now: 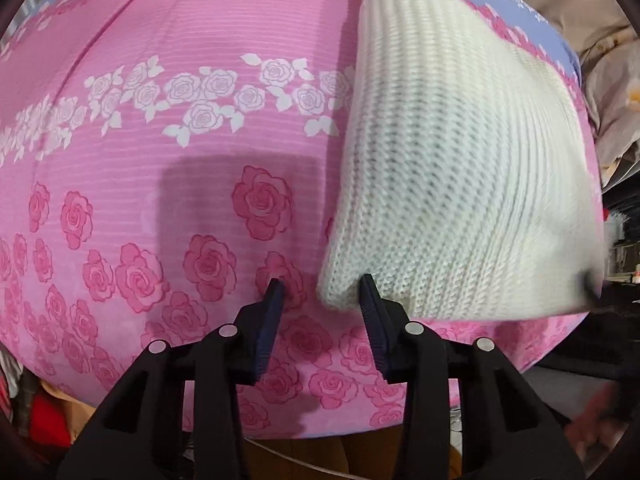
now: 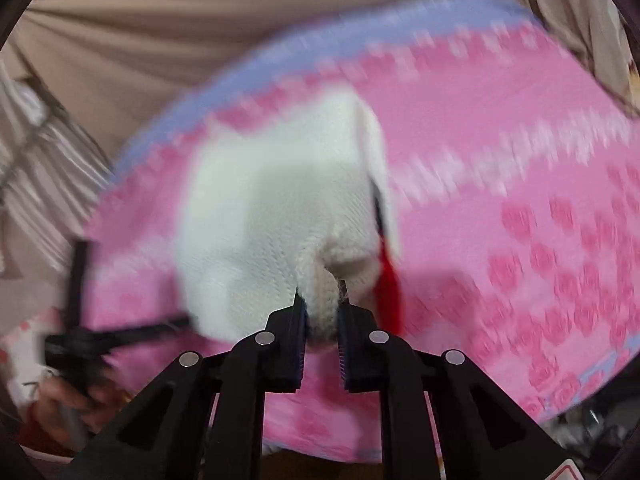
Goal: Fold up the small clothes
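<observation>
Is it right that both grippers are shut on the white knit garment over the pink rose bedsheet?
Not quite. Only the right gripper is shut on the white knit garment. The left wrist view shows the left gripper open over the pink rose bedsheet.

Pink rose-print bedsheet and beige fabric around it

The bedsheet [image 1: 208, 184] is pink with fine horizontal stripes, a band of white roses across its middle, darker pink roses nearer the camera, and a lavender border [image 1: 532, 8] along the far edge. Crumpled beige cloth [image 1: 612, 92] lies beyond its right side. In the blurred right wrist view, beige fabric [image 2: 168, 28] hangs behind the bed.
</observation>
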Demonstrator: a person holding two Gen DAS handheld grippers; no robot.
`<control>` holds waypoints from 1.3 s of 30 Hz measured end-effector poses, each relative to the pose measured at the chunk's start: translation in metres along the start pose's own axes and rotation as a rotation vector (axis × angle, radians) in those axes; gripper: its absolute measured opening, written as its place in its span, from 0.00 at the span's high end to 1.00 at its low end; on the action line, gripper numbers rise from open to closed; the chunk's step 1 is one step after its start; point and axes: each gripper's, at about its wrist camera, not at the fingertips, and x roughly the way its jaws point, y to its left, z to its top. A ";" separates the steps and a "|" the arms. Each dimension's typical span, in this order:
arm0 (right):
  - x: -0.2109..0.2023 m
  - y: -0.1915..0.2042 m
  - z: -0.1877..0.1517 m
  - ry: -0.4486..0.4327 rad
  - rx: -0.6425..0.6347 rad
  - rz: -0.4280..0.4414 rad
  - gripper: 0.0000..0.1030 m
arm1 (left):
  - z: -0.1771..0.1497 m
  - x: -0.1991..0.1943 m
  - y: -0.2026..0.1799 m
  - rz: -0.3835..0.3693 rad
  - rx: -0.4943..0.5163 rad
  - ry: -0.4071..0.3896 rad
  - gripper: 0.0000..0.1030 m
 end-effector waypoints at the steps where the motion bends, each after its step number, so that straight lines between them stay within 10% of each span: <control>1: 0.022 -0.013 -0.008 0.078 0.027 -0.016 0.88 | 0.001 0.002 -0.002 0.005 0.000 0.002 0.60; 8: -0.012 -0.004 -0.007 -0.034 0.059 -0.002 0.66 | -0.004 -0.037 -0.002 -0.012 -0.008 -0.079 0.60; 12: -0.032 0.004 0.011 -0.133 0.009 -0.031 0.38 | 0.011 -0.067 -0.011 -0.054 -0.017 -0.169 0.42; 24: 0.038 0.000 0.061 -0.014 0.067 -0.015 0.41 | 0.041 -0.060 -0.019 0.085 0.016 -0.185 0.42; 29: 0.031 0.018 0.070 -0.040 -0.017 -0.006 0.75 | 0.044 -0.055 -0.015 0.100 0.004 -0.174 0.42; 36: -0.026 0.040 0.083 -0.223 -0.044 0.184 0.76 | 0.048 -0.056 -0.010 0.120 -0.004 -0.181 0.42; 39: 0.033 0.014 0.083 -0.041 0.002 0.064 0.74 | 0.049 -0.048 -0.006 0.122 -0.018 -0.153 0.42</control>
